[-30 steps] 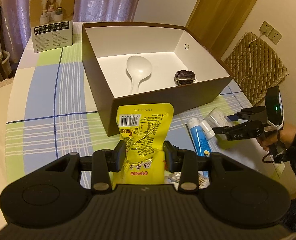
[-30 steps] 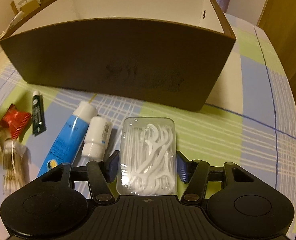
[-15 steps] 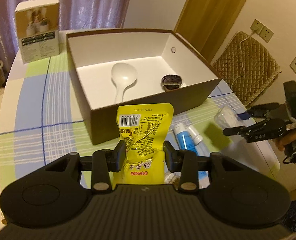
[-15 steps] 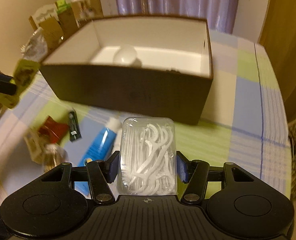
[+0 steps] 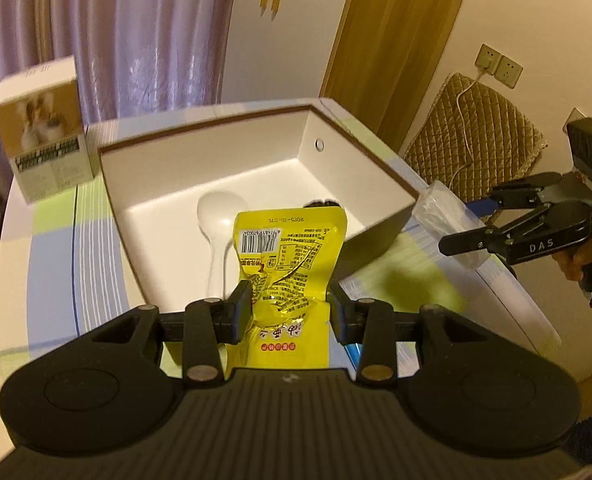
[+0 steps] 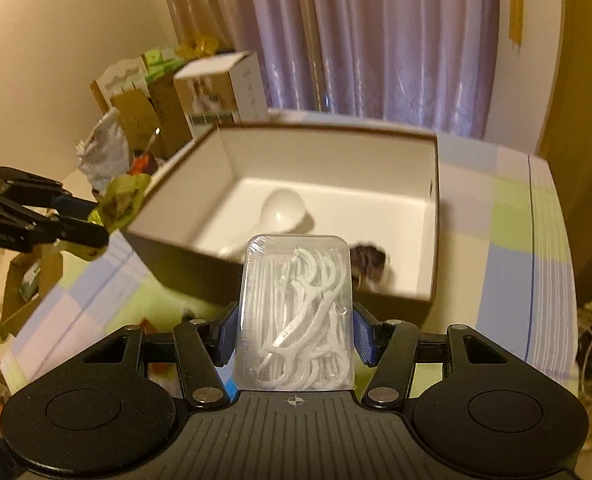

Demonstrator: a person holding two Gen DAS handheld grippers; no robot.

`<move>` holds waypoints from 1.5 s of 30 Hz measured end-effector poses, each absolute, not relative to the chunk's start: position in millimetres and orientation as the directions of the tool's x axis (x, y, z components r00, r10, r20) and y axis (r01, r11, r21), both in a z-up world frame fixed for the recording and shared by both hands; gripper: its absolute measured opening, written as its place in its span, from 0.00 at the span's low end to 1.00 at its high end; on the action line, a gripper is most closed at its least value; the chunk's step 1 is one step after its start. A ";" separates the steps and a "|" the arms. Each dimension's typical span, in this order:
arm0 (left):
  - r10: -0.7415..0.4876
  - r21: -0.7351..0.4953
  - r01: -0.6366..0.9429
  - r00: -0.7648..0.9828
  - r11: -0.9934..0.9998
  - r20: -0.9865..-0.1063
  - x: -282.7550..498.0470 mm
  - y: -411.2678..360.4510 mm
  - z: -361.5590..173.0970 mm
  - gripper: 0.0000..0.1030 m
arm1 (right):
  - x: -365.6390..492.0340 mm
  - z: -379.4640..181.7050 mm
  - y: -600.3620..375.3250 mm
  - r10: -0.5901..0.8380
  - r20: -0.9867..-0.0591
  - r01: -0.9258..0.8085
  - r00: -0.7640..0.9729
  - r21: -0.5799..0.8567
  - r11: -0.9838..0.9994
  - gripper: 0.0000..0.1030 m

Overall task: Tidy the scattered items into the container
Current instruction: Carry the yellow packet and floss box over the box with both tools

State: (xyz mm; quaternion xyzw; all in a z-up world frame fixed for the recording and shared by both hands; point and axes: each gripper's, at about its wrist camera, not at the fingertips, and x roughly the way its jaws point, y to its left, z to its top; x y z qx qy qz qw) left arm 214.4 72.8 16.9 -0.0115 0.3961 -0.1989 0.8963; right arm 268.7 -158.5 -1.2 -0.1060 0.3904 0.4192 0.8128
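Carrying both loads above the box [image 5: 376, 162]: left gripper [image 5: 289, 312] pinching yellow packet [image 5: 291, 256] over near wall; right gripper [image 6: 296, 338] pinching floss-pick case [image 6: 296, 312] short of its near-right corner.

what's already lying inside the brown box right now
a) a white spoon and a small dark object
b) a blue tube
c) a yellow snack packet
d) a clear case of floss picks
a: the white spoon and a small dark object lie on the floor of the box, while the yellow packet is clamped in the left gripper and the floss pick case in the right gripper.
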 end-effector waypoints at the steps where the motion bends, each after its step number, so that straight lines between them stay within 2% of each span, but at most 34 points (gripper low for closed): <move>1: -0.366 -0.171 0.353 0.612 0.920 -0.702 217.8 71.7 19.7 0.33 | 271.9 3.3 -155.3 0.602 -0.718 -0.767 0.350 0.150 0.624 0.58; 12: -0.352 -0.099 0.399 0.634 0.912 -0.688 259.9 61.2 38.7 0.34 | 310.3 22.8 -126.0 0.606 -0.694 -0.780 0.389 0.102 0.618 0.58; 25: -0.379 -0.096 0.456 0.586 0.885 -0.716 306.9 48.6 31.2 0.34 | 365.4 7.0 -103.1 0.549 -0.757 -0.802 0.356 0.054 0.595 0.58; 36: -0.388 -0.106 0.523 0.466 0.846 -0.795 345.5 23.3 -8.6 0.34 | 406.8 -20.3 -81.5 0.498 -0.808 -0.844 0.315 0.002 0.537 0.58; 45: -0.336 -0.108 0.523 0.365 0.845 -0.868 374.4 13.2 -58.0 0.34 | 421.7 -46.7 -68.3 0.461 -0.842 -0.870 0.280 -0.020 0.493 0.58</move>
